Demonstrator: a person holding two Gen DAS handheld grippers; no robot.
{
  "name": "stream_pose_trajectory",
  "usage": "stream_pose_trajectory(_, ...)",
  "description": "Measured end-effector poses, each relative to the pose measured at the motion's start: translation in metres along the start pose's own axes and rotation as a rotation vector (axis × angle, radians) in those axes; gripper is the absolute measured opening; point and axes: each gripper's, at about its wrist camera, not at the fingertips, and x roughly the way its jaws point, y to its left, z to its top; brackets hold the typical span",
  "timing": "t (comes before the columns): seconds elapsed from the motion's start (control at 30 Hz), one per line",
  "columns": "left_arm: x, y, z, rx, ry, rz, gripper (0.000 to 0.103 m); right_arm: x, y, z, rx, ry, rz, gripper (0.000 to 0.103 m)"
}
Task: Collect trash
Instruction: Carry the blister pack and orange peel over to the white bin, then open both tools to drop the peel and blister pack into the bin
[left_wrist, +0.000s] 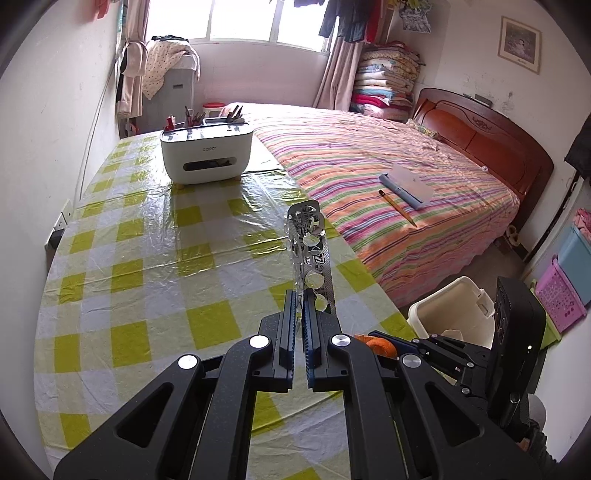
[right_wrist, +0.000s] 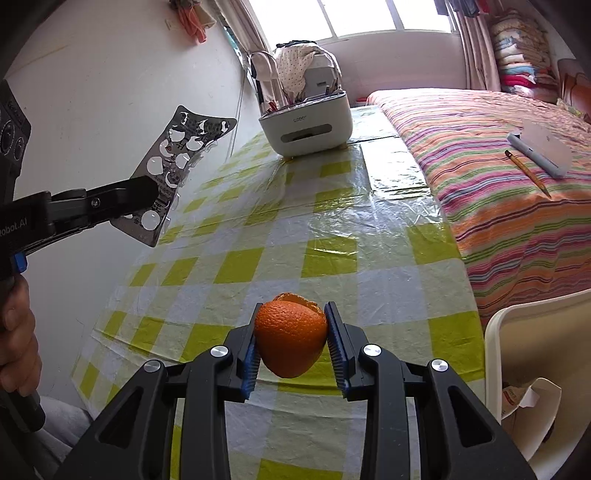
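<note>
Bedroom, checked table beside striped bed. Left gripper pinches spent blister pack, held above the table. Right gripper clamps orange peel over the table's near edge. Only the right view shows paper in white bin. Organizer at far end.

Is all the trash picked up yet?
Nearly. The left gripper holds the empty silver pill blister pack; the right gripper holds the orange peel. No other litter shows on the checked tablecloth. Left: dropping both into the cream plastic bin.
</note>
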Motion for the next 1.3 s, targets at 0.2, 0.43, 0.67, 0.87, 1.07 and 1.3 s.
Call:
stream_pose_trajectory(0.2, 0.004, -0.048, 0.001, 0.066, -0.015, -0.015, 0.004, -0.032, -0.033, 0.001, 0.066, -0.063, -0.019, 0.031)
stream_pose_trajectory(0.43, 0.011, -0.103, -0.007, 0.165, -0.013, -0.057, 0.004, -0.067, -0.070, 0.000, 0.135, -0.129, -0.051, 0.031)
stream_pose_trajectory(0.67, 0.017, -0.144, -0.017, 0.229, 0.000, -0.099, 0.004, -0.106, -0.099, -0.003, 0.159, -0.184, -0.110, 0.031)
stream_pose_trajectory(0.87, 0.023, -0.165, -0.019, 0.237, 0.003, -0.138, 0.004, -0.126, -0.121, -0.005, 0.156, -0.190, -0.202, 0.032)
stream_pose_trajectory(1.07, 0.033, -0.184, -0.023, 0.243, 0.021, -0.168, 0.004, -0.134, -0.145, -0.011, 0.203, -0.184, -0.263, 0.033)
stream_pose_trajectory(1.3, 0.048, -0.204, -0.034, 0.263, 0.060, -0.195, 0.004, -0.151, -0.170, -0.021, 0.317, -0.227, -0.224, 0.066)
